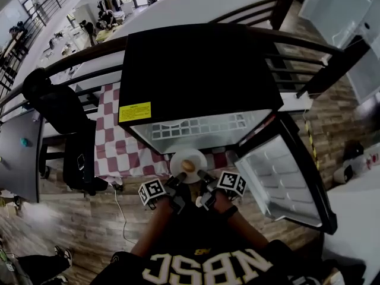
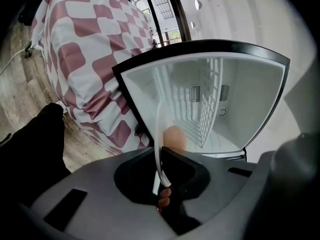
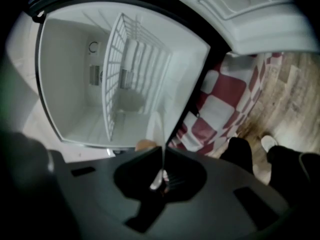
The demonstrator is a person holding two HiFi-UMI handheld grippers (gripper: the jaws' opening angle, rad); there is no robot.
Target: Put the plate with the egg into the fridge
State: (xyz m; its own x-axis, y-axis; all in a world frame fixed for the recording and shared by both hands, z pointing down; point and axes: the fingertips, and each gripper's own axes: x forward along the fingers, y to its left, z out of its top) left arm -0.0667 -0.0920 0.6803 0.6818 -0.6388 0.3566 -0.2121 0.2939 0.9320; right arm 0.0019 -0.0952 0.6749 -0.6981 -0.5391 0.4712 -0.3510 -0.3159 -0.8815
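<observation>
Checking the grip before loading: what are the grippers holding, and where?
The plate with the egg: left gripper pinches its left rim, right gripper its right rim.

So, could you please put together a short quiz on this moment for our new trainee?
1. True or false: the door of the fridge is shut.
2. What lies on the plate? A) an egg B) a spoon C) a cup
3. Which grippers clamp the plate's rim?
Key: 1 false, it stands open. 2 A. 3 both, the left gripper and the right gripper.
</observation>
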